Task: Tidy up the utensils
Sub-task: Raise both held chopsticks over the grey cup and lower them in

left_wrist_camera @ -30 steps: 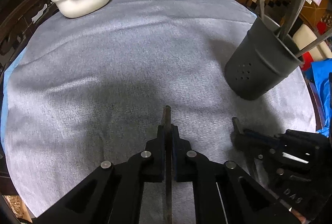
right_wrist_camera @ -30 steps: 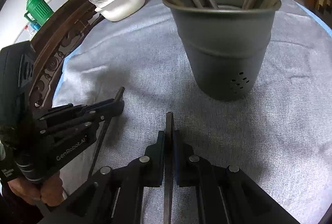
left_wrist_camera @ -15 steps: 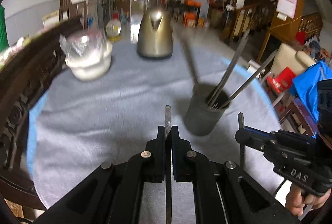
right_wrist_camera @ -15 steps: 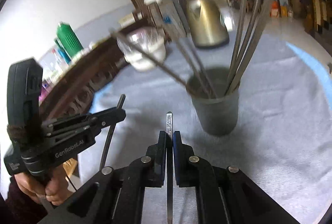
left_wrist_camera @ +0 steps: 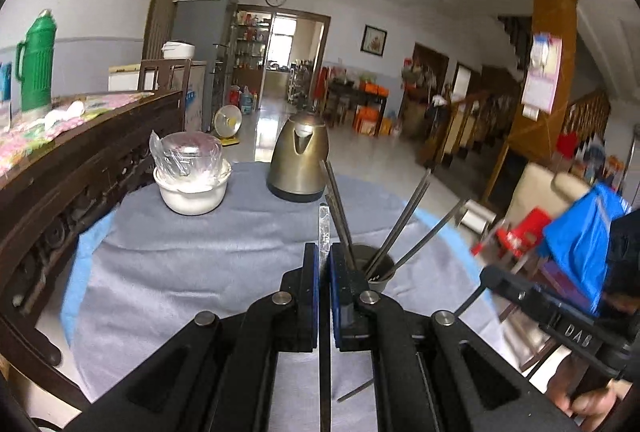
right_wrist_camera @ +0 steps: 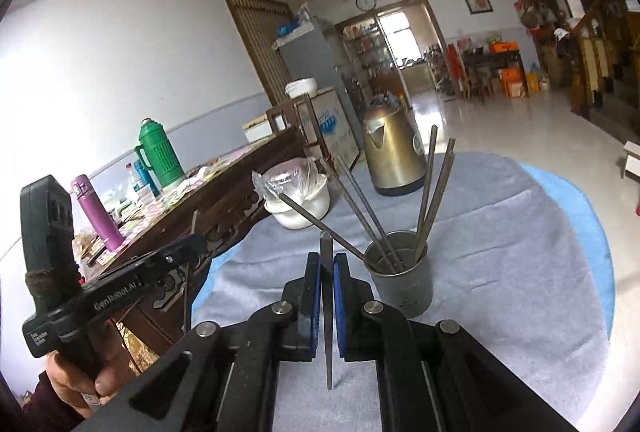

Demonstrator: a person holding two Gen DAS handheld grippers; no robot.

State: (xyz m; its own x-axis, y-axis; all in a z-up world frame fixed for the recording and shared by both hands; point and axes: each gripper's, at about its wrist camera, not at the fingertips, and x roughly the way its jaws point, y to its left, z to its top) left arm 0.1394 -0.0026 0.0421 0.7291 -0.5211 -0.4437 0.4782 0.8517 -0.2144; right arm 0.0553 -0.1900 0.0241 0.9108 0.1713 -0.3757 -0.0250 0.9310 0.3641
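In the left wrist view my left gripper (left_wrist_camera: 324, 252) is shut on a thin metal chopstick (left_wrist_camera: 323, 220) that pokes up past its fingertips. My right gripper (right_wrist_camera: 327, 264) is likewise shut on a chopstick (right_wrist_camera: 327, 332) of its own. Both hang above the near part of the round table. Just ahead and lower stands the grey perforated holder (right_wrist_camera: 404, 284) (left_wrist_camera: 378, 272), right of each gripper's line, with several metal chopsticks fanned out in it. The right gripper (left_wrist_camera: 494, 278) shows at the right of the left view, and the left gripper (right_wrist_camera: 194, 244) at the left of the right view.
A grey cloth (left_wrist_camera: 192, 264) covers the table over a blue one. At the far side stand a brass-coloured kettle (left_wrist_camera: 298, 164) and a white bowl (left_wrist_camera: 192, 192) under plastic wrap. A dark carved wooden sideboard (left_wrist_camera: 72, 168) with a green flask (right_wrist_camera: 158, 156) runs along the left.
Both grippers have risen from near the cloth and tipped upward, each with its chopstick. The holder, close and large before, now sits lower and smaller, and the room behind shows.
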